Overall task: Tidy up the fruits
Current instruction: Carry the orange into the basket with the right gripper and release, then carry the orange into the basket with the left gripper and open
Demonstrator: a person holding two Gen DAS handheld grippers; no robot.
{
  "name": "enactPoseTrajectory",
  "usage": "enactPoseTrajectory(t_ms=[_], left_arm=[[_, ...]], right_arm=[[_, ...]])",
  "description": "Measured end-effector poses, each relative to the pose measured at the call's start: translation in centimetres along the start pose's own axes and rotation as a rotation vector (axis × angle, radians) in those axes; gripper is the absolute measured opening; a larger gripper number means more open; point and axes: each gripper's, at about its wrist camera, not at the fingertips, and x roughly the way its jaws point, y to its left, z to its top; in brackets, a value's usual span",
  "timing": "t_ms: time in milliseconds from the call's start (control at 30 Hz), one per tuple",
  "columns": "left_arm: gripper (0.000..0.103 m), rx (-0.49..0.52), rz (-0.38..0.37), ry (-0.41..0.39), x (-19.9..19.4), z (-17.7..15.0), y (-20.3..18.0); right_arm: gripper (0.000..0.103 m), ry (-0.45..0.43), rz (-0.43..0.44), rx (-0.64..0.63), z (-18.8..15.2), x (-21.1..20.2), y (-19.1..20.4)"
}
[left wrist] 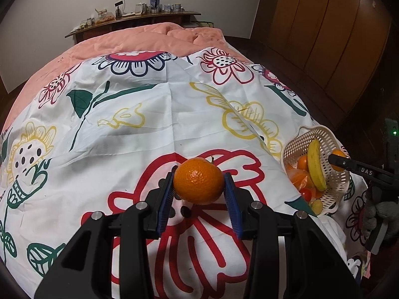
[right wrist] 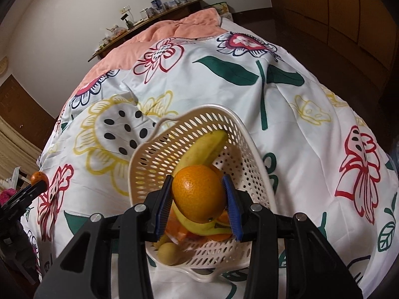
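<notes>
My left gripper is shut on an orange and holds it just above the flowered cloth. My right gripper is shut on another orange and holds it over the cream perforated basket. The basket holds a banana, more orange fruit and a small yellow-green fruit. In the left wrist view the basket stands at the right, with the right gripper and its orange at its far rim. The left gripper and its orange show at the left edge of the right wrist view.
The cloth covers a bed with a pink quilt behind. A wooden shelf with small items stands at the head. Dark wooden cupboards line the right side. The cloth drops off near the basket.
</notes>
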Motion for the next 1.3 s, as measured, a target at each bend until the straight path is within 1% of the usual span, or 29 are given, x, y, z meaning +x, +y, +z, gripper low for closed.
enactPoseTrajectory(t_ms=[333,500,700,967,1300], left_arm=[[0.041,0.008,-0.003,0.006,0.1,0.0,-0.7],[0.041,0.017,-0.006,0.01,0.2,0.0,-1.1],[0.041,0.037,-0.012,0.012,0.3,0.2,-2.2],[0.041,0.083,-0.046,0.026,1.0,1.0,-5.1],[0.041,0.143,-0.109,0.074,3.7,2.0,-9.7]], right_arm=[[0.043,-0.001,-0.002,0.009,0.0,0.1,-0.4],[0.043,-0.006,0.02,0.013,-0.1,-0.1,-0.4],[0.043,-0.031,0.045,0.011,0.0,-0.8,-0.3],[0.043,-0.081,0.078,0.003,-0.2,-2.0,-0.6],[0.043,-0.133,0.088,-0.022,-0.8,-3.1,-1.0]])
